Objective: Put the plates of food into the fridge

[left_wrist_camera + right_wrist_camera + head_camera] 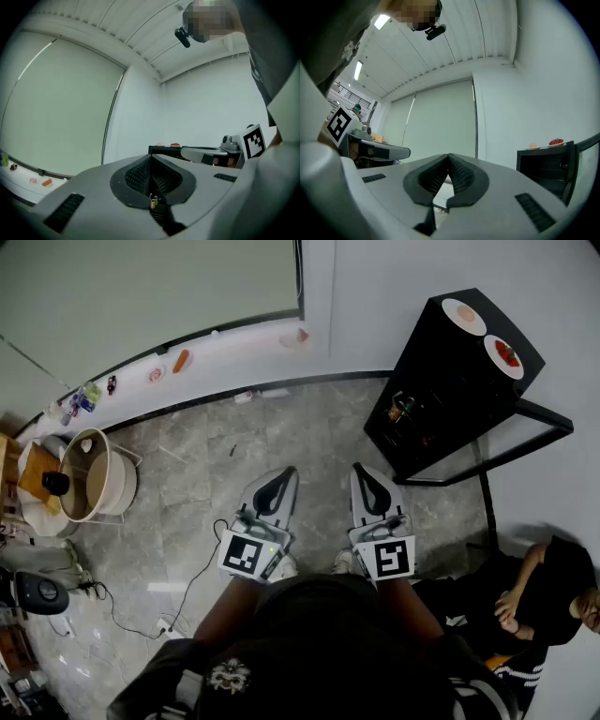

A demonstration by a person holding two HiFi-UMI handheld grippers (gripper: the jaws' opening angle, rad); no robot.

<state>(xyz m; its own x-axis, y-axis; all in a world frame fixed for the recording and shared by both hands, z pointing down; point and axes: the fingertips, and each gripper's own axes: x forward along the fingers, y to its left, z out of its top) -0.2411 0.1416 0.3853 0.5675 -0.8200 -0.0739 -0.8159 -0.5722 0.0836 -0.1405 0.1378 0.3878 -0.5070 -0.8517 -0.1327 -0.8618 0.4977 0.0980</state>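
Left claw (284, 474) and right claw (360, 471) are fully closed, gripping nothing. 2 plates (465, 315) sit atop the fridge (441, 399).

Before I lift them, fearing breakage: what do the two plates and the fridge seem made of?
Plate with pale food and plate with red food: smooth white, likely ceramic or melamine; too small to tell. Fridge: black, matt, perhaps painted metal or plastic.

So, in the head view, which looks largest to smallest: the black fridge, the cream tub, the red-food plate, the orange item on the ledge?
1. black fridge
2. cream tub
3. red-food plate
4. orange item on the ledge
This is apparent size only. The things lie at different distances from the camera, so their true sizes stay unsure.
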